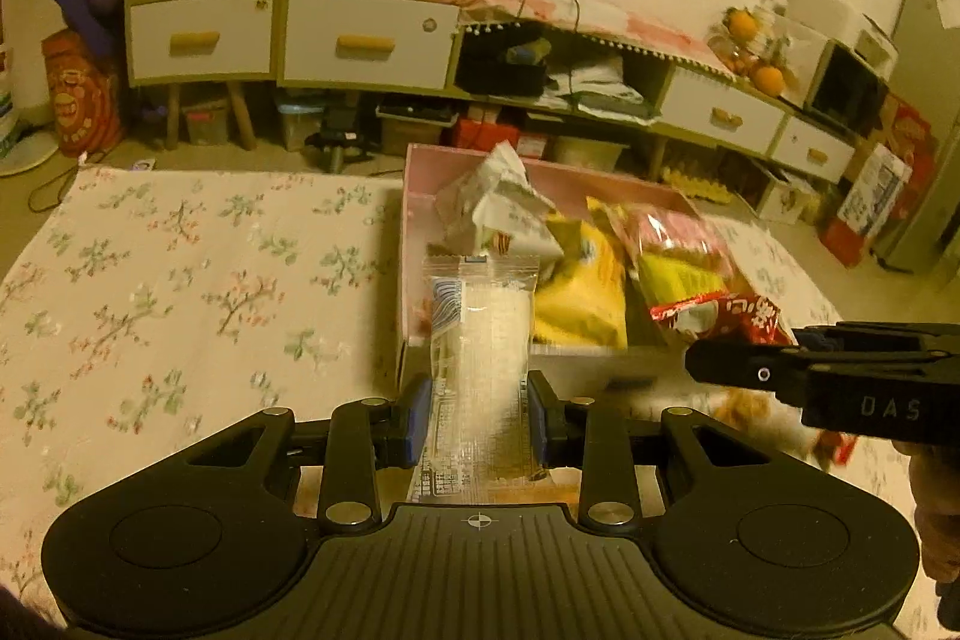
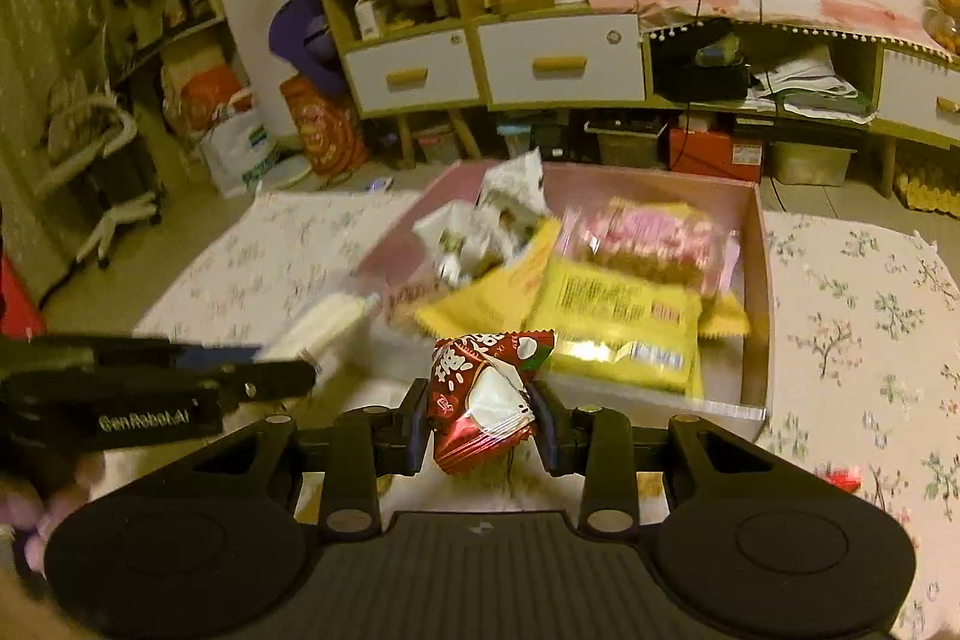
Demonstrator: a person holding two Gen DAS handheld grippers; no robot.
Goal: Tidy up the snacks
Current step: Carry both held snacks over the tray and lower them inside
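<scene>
left claw [image 1: 478, 421] clamping clear snack packet [image 1: 480, 340], pink box [image 1: 414, 196] beyond

- Long clear-plastic packet of white wafer sticks [image 1: 480, 340]: upright between my left tongs' pads, lifted off the cloth.
- Small red foil snack pack [image 2: 486, 400]: pinched in my right tongs, crumpled.
- Pink cardboard box [image 2: 753, 292]: yellow bags [image 2: 618, 328], pink-wrapped biscuits [image 2: 648, 238], white wrappers [image 2: 480, 226] piled inside.

both wrist views look down, close, sharing the perhaps pink box [image 1: 414, 232].
</scene>
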